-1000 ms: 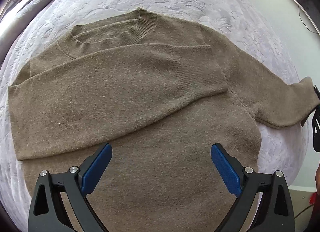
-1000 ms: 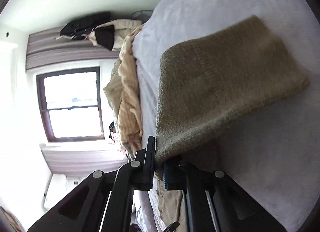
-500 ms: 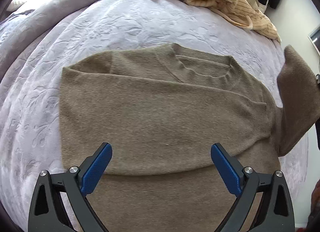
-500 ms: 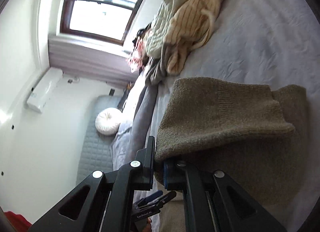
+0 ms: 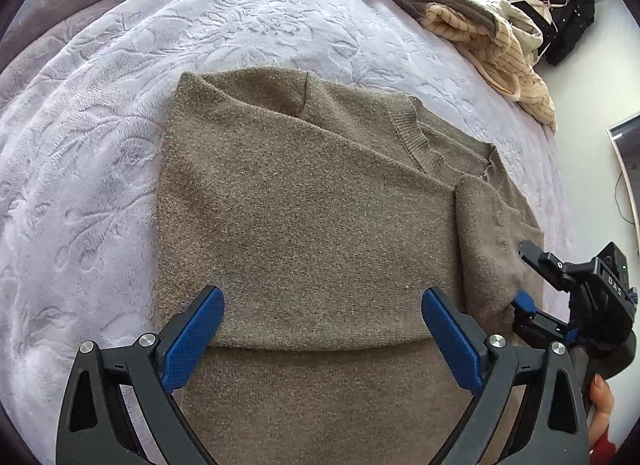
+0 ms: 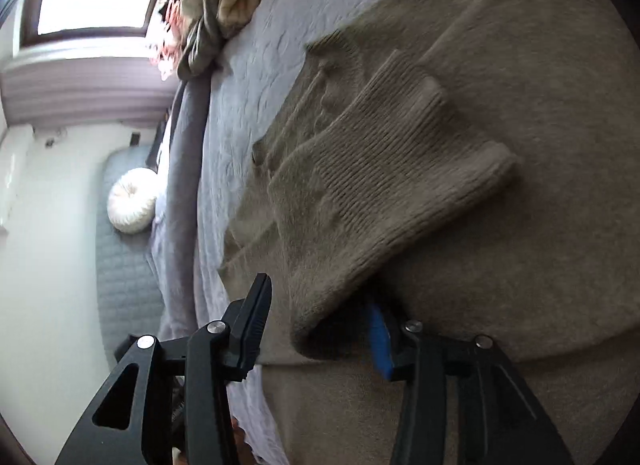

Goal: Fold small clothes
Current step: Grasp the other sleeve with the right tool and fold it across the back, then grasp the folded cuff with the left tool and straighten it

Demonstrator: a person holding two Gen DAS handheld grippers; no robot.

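The second sleeve (image 6: 384, 193) has just been released across the sweater (image 5: 304, 225); right gripper (image 6: 320, 325) jaws parted, left gripper (image 5: 322, 329) wide and empty.

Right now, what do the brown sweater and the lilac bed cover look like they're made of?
Brown sweater: soft matte knit, probably wool or a blend; ribbed collar and cuff, fuzzy surface. Lilac bed cover: plush fleece-like fabric, likely synthetic; embossed floral pattern, slight sheen.

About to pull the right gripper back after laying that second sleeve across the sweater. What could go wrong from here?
1. The sleeve cuff still lies between the right gripper's just-opened jaws; backing out could drag it off the sweater.
2. The cuff sits crooked and bunched, so the next fold may come out lumpy.
3. The left gripper, open over the lower fold, could rumple it.
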